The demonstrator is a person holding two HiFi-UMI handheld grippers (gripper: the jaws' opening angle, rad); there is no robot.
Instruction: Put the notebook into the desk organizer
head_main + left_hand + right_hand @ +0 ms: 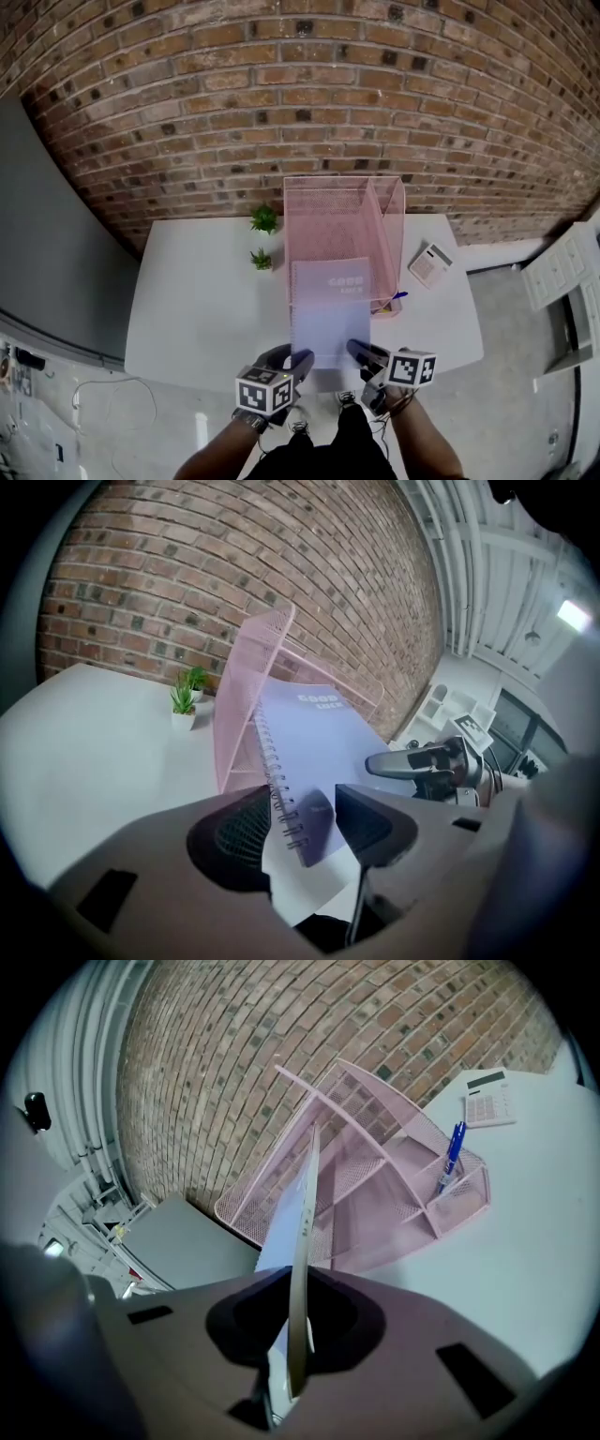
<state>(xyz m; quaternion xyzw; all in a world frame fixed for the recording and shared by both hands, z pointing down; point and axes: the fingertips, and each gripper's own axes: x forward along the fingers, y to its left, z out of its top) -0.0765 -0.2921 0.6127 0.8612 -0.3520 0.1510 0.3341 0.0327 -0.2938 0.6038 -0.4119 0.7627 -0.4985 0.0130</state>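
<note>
A lavender spiral notebook (330,309) slopes over the white table (197,309), its far end inside the pink mesh desk organizer (342,180) and its near end at the table's front edge. My right gripper (356,350) is shut on the notebook's near right corner; in the right gripper view the notebook (305,1232) stands edge-on, pinched between the jaws (295,1326). My left gripper (302,361) is open at the near left corner. In the left gripper view the spiral edge (286,799) lies between the wide-apart jaws (305,822), untouched by the pads.
Two small potted plants (264,218) (262,259) stand left of the organizer. A calculator (430,263) lies to its right, and a blue pen (454,1155) stands in its small side compartment. A brick wall runs behind the table. A white shelf unit (562,267) stands at far right.
</note>
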